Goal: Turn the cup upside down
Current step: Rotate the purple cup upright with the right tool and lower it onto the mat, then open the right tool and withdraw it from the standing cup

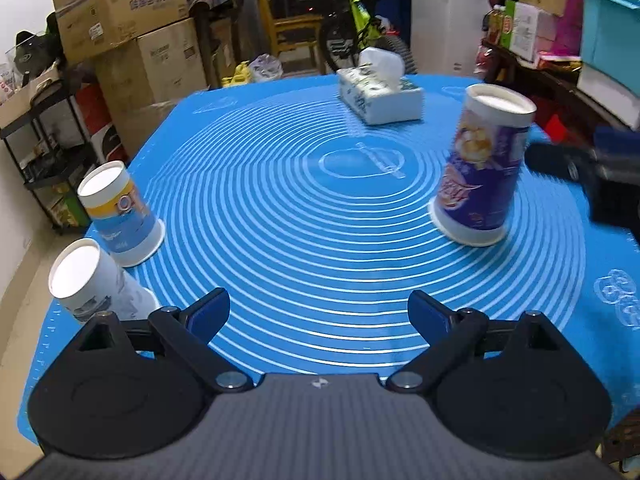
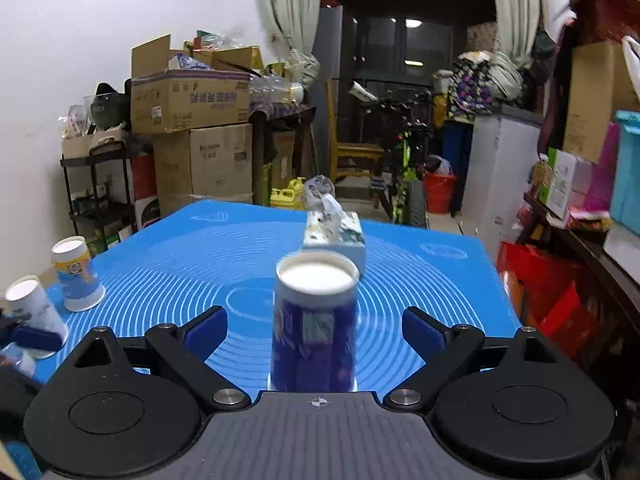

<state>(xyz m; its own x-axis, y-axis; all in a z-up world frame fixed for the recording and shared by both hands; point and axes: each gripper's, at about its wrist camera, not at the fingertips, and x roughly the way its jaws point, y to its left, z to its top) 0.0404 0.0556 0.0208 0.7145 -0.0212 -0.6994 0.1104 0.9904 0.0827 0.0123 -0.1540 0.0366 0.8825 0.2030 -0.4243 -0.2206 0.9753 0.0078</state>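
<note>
From the left wrist, the left claw (image 1: 319,312) hangs wide and empty over the blue mat (image 1: 280,208), the purple cup (image 1: 482,168) stands mouth-down to the right, and two more cups (image 1: 120,216) sit inverted at the left edge. From the right wrist, the right claw (image 2: 315,330) gapes wide with the purple cup (image 2: 314,328) between its fingers, untouched. The flip looks done, so the next move is probably a straight retreat without clipping it.
</note>
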